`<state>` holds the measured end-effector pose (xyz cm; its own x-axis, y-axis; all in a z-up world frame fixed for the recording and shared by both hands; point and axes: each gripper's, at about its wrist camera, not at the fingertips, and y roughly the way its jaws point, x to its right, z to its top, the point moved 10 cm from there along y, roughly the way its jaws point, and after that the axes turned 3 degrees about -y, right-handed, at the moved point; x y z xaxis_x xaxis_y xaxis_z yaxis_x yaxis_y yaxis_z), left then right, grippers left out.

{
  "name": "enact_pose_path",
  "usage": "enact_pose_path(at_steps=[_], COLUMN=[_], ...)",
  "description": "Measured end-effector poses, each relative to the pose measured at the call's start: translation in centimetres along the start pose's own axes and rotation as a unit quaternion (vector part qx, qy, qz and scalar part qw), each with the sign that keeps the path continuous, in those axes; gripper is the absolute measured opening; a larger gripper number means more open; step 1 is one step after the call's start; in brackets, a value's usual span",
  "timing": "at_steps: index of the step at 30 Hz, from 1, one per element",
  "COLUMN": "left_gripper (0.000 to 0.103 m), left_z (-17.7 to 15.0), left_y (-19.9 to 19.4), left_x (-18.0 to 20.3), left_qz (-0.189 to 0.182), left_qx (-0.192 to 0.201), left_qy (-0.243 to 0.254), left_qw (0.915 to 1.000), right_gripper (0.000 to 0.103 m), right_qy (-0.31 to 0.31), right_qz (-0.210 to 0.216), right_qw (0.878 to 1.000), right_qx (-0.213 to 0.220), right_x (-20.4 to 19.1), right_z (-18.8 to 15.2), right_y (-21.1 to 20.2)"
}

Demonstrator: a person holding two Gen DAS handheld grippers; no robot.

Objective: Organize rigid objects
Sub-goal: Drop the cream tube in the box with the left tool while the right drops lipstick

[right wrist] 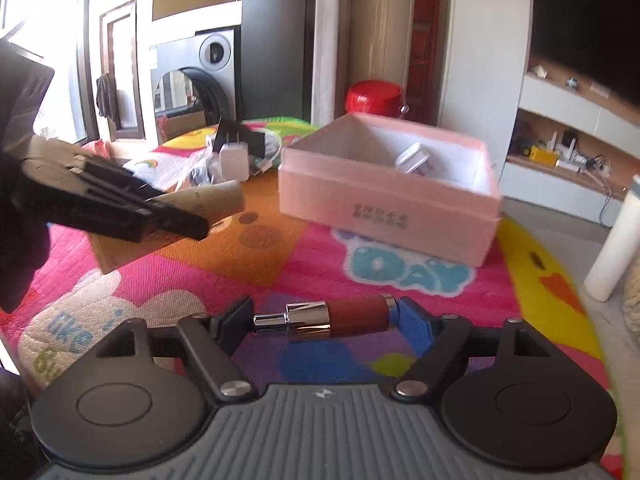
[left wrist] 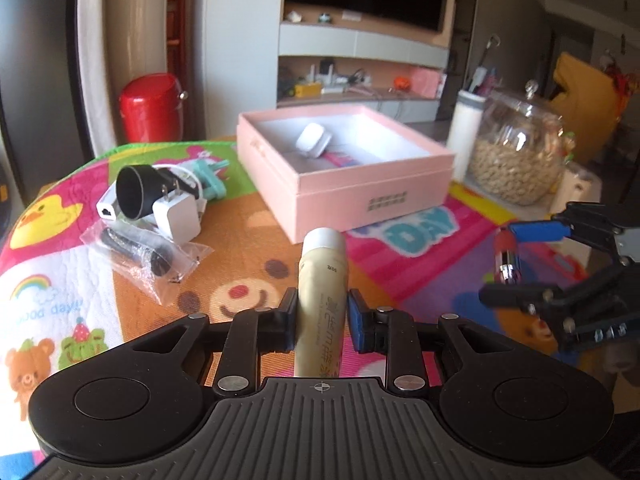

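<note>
While both grippers carried their loads above the cartoon play mat (left wrist: 256, 240), the relation that mattered was where the pink box (left wrist: 372, 196) lay from each of them. From the left gripper (left wrist: 322, 312) the open box sat at about twelve to one o'clock, ahead and slightly to the right, its near wall facing the camera. That gripper's jaws were narrow and clamped across a cream tube (left wrist: 322, 280), whose long axis ran straight ahead along the fingers, white cap leading toward the box. From the right gripper (right wrist: 322, 318) the same box (right wrist: 384, 208) lay at about twelve to one o'clock as well, a near corner turned toward it. Its jaws stood wide — closed end to end on a lipstick (right wrist: 324, 318) whose long axis lay crosswise, from finger to finger, chrome end to the left, red-brown end to the right.

Inside the box a small white case (left wrist: 314, 140) rested on a pink item. The left gripper seemed marginally the nearer, though motion blur left this unsure. A pile of chargers (left wrist: 172, 208) and a bagged black part (left wrist: 140, 256) waited at ten o'clock of the left gripper — well apart from the box.
</note>
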<state>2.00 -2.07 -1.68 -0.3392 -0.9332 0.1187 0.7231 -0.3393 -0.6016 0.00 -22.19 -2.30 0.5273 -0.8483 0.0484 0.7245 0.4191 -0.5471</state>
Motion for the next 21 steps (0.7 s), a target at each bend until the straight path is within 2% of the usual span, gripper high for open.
enact_pose_path(at_steps=[3,8,13,16,18,21], left_gripper=[0.029,0.029,0.029,0.03,0.029,0.029], left_z=[1.4,7.2,17.6,23.1,23.7,20.9], left_y=[-1.5,-2.9,-3.1,0.4,2.8,4.7], left_x=[1.1,2.9,4.2,3.5,2.3,0.3], left_qz=[-0.02,-0.062,-0.104,-0.127,-0.114,-0.098], left_qx=[0.022,0.076,0.146,0.127,0.113,0.097], left_qy=[-0.007,-0.003,-0.005,-0.058,-0.088,-0.092], left_qw=[0.9995,0.9952,0.9838,0.9821,0.9831,0.9861], right_gripper=[0.078,0.078,0.078,0.079,0.084,0.084], right_qy=[0.008,0.023,-0.015,-0.031,-0.033,0.019], right_qz=[-0.018,-0.035,-0.077,-0.117,-0.122,-0.106], right_qw=[0.999,0.993,0.983,0.973,0.974,0.982], right_qx=[0.035,0.112,0.163,0.195,0.19,0.153], right_x=[1.6,4.0,6.0,7.9,9.1,10.5], right_z=[1.4,6.1,11.9,16.3,18.4,17.7], right_y=[-2.7,-6.4,-7.0,-5.9,-4.0,-1.8])
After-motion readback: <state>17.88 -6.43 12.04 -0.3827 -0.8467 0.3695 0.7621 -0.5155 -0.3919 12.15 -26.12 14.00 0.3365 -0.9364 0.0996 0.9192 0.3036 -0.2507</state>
